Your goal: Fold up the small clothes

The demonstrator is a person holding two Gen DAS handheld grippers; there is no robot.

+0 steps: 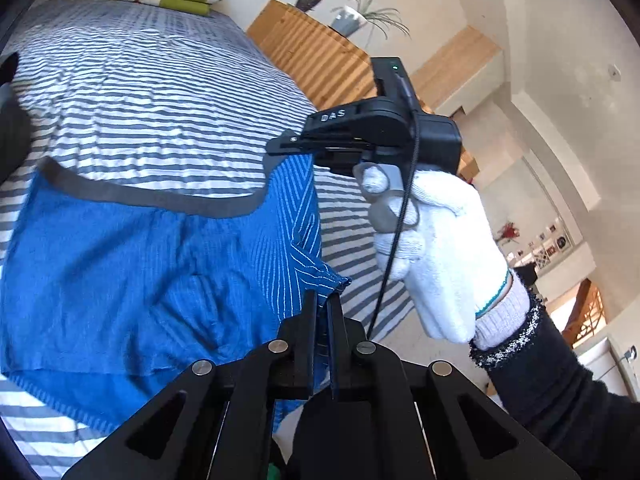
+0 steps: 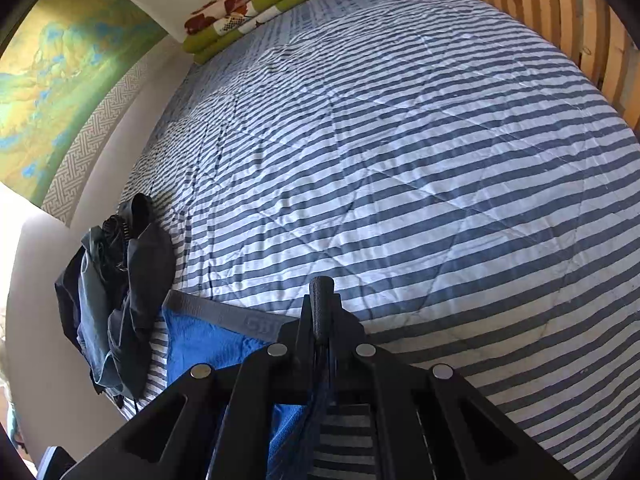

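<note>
The blue shorts are spread on the striped bed, one leg hem pinched between the closed jaws of the left gripper. The waistband corner is clamped in the right gripper, jaws pressed together on it. Both corners of one side are held, probably so that side can be folded across; a dark clothes pile lies left of the right jaws.
</note>
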